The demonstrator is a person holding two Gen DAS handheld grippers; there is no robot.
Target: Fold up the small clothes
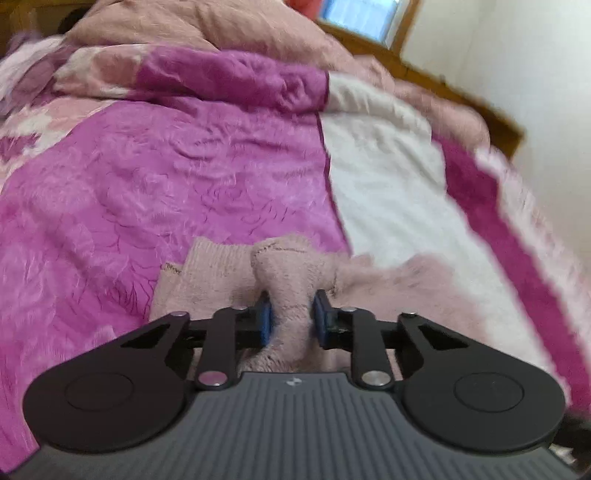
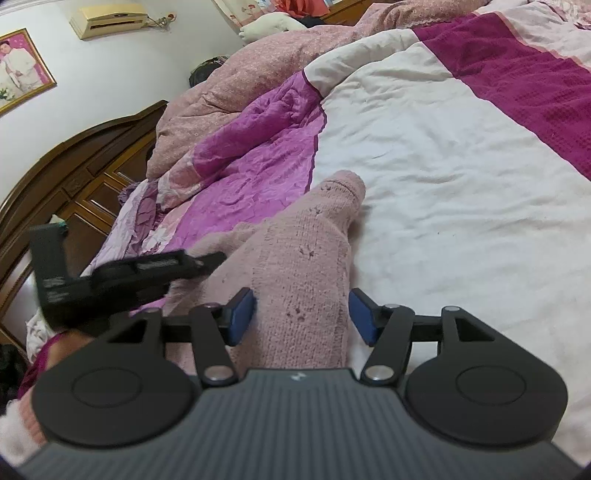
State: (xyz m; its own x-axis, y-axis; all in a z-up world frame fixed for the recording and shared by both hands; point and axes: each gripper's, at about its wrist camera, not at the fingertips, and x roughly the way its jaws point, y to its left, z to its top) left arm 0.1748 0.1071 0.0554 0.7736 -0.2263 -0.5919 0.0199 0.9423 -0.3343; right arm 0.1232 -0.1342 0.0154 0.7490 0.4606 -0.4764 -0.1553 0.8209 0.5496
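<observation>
Here, left gripper fingers pinching pink knit garment, right gripper fingers spread.

Magenta-and-white quilted bedspread across bed; dusty-pink rumpled duvet behind; dark carved wooden headboard; cream wall air conditioner; gold-framed photo.

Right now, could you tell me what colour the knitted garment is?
Pale dusty pink, the knitted garment; it shows best in the right wrist view.
</observation>
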